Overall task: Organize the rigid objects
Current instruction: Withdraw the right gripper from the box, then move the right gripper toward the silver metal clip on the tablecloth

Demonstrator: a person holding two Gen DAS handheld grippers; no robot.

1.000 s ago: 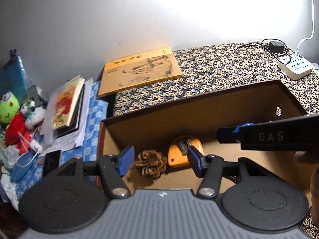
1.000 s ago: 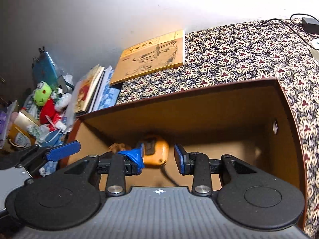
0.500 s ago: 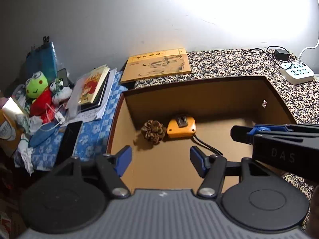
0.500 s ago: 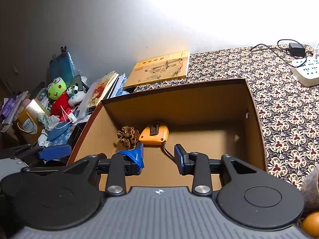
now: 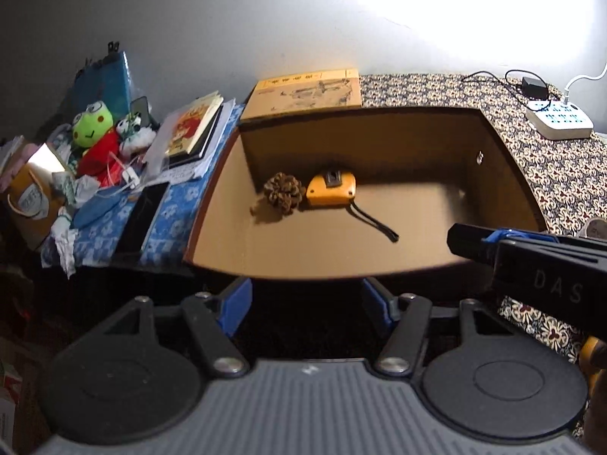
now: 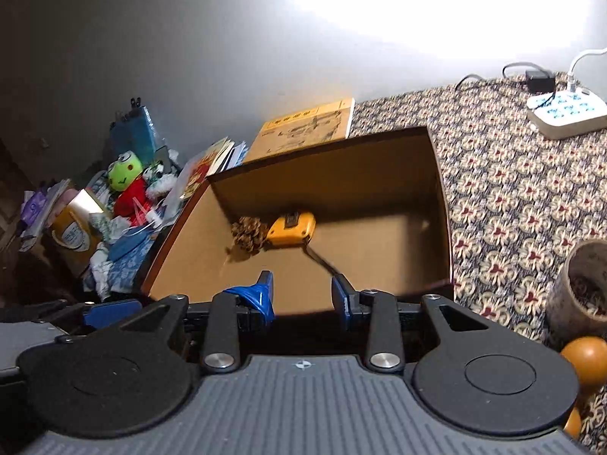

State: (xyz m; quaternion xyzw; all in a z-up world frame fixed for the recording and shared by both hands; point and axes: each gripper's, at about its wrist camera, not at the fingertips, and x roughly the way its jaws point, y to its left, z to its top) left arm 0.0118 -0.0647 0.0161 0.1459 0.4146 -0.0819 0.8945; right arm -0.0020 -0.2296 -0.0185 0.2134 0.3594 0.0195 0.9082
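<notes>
Lying together in box (image 5: 504, 159): pine cone (image 5: 284, 192), tape measure (image 5: 331, 189); plush frog (image 5: 93, 123) outside.

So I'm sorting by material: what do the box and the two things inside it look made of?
The box looks like matte brown cardboard or thin board, with flat dull walls. The pine cone is natural woody scales. The tape measure seems smooth orange plastic with a slight sheen and a dark strap.

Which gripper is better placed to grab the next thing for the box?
Probably the right gripper: it is open, and the wooden ball and cup lie on its side. The left gripper, also open, faces only the box.
</notes>
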